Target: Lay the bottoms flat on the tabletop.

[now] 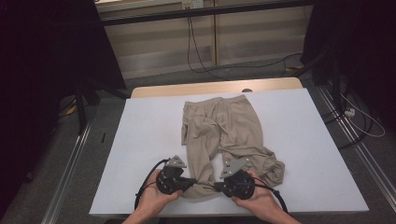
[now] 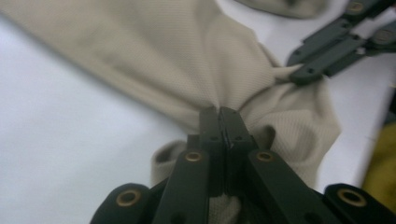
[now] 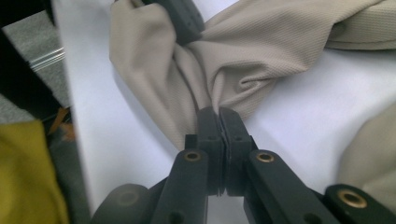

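Pinching the near hem of the beige trousers (image 1: 223,135) with left gripper (image 1: 192,183) and right gripper (image 1: 218,186) clamped close together at the table (image 1: 140,140) edge, you're risking thin bites slipping if you're pulling apart.

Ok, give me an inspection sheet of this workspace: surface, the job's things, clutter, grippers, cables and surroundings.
Surface: white rectangular table top, wooden strip along its far edge.
Job's things: beige knit trousers lying flat, waistband at the far side, one leg bunched toward the near right.
Clutter: nothing seen on the table.
Grippers: left gripper and right gripper both shut on the near hem of the trousers, jaws pointing toward each other.
Cables: black cable trails from the left gripper; more cables on the floor beyond.
Surroundings: grey floor, wooden wall panels, dark curtains either side.
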The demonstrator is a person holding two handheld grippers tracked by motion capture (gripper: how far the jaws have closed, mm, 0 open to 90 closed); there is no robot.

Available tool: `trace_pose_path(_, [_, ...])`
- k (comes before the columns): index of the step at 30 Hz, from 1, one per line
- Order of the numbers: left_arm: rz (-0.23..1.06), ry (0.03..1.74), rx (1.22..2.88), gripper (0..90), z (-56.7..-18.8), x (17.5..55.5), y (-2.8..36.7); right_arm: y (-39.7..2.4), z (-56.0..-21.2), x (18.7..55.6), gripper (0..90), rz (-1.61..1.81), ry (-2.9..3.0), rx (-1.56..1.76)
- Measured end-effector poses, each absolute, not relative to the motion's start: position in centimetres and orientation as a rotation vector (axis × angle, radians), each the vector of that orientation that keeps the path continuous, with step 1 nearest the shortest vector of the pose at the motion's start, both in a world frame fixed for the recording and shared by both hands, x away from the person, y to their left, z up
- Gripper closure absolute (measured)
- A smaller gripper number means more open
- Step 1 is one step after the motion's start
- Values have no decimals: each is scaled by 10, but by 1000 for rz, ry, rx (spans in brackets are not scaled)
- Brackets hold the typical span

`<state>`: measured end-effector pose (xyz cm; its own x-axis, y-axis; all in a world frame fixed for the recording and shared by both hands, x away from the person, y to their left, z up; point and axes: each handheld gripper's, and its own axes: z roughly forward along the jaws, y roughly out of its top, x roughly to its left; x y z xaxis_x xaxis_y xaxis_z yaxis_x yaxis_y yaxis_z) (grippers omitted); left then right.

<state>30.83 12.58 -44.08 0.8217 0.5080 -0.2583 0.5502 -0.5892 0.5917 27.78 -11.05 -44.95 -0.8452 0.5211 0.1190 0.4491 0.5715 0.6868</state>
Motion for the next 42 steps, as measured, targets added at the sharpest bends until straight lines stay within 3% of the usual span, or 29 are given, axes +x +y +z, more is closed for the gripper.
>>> trace_pose_path(7, [-127,703,2319,863,-436,273,127,-125,-448,244,864,1158,2743,818])
trace_pose_path(8, [-122,712,2311,789,-435,274,127,-126,-448,241,789,1156,2735,818])
trace_pose_path(9, [-122,712,2311,749,-435,274,127,-126,-448,241,789,1156,2735,818])
trace_pose_path(10, [-109,713,2285,737,-432,278,128,-128,-445,240,635,1163,2702,835])
trace_pose_path(13, [-81,735,2255,648,-428,284,131,-130,-441,245,575,1197,2666,849])
trace_pose_path(14, [-53,742,2225,650,-425,292,133,-132,-435,251,519,1239,2627,871])
trace_pose_path(18, [12,788,2186,629,-423,312,136,-138,-431,265,525,1287,2558,936])
trace_pose_path(20, [37,806,2188,601,-424,318,135,-139,-431,269,567,1265,2539,954])
trace_pose_path(21, [57,837,2203,588,-428,331,132,-137,-433,276,667,1203,2517,952])
trace_pose_path(24, [128,850,2259,548,-436,347,124,-129,-439,287,697,1133,2530,964])
trace_pose_path(26, [123,861,2267,496,-439,352,121,-126,-441,290,675,1127,2540,965])
trace_pose_path(28, [144,839,2293,483,-447,352,115,-117,-445,297,560,1167,2583,963])
trace_pose_path(29, [144,839,2293,492,-447,352,115,-117,-445,297,560,1167,2583,963])
trace_pose_path(30, [229,810,2334,544,-446,345,112,-110,-447,298,503,1200,2584,949])
trace_pose_path(31, [229,810,2334,616,-446,345,112,-110,-447,298,503,1200,2584,949])
trace_pose_path(33, [182,789,2334,854,-445,341,112,-104,-450,297,472,1193,2593,934])
trace_pose_path(34, [167,767,2341,893,-445,339,111,-99,-455,295,448,1174,2609,929])
trace_pose_path(37, [153,764,2342,900,-445,339,112,-94,-458,290,434,1140,2588,891])
trace_pose_path(38, [138,771,2335,900,-445,339,113,-92,-457,286,531,1126,2588,868])
trace_pose_path(39, [130,774,2333,900,-445,339,115,-92,-457,286,531,1126,2588,868])
trace_pose_path(41, [100,774,2323,900,-445,338,118,-90,-457,284,640,1142,2598,839])
trace_pose_path(42, [66,774,2318,900,-445,334,119,-89,-456,281,816,1163,2619,830])
